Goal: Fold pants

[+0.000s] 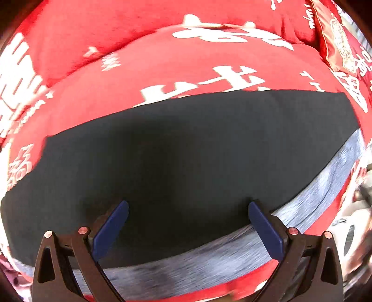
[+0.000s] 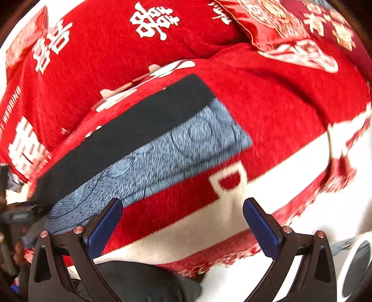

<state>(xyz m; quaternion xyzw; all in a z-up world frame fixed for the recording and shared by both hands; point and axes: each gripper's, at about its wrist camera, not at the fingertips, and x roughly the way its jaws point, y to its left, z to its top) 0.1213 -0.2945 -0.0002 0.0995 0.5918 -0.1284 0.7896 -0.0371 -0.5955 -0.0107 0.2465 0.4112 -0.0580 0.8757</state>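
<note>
The left gripper (image 1: pixel 188 209) is spread wide with nothing between its blue pads (image 1: pixel 111 228), and it hangs directly over the pants (image 1: pixel 186 151). These lie just ahead of it as one flat black panel, with a grey-blue mottled strip along the near edge under the fingertips. The right gripper (image 2: pixel 182 205) is equally wide and empty. It sits over the red bedspread (image 2: pixel 279 111) with the pants (image 2: pixel 148 144) ahead and to its left, clear of its fingers.

The cloth looks soft, light and limp, so it would likely sag and slide unless pinched through all layers at an edge or corner. The near grey-blue border seems the readiest hold.

I count one pair of pants, two grippers, one bedspread and one patterned cushion (image 2: pixel 267 21) far ahead.
</note>
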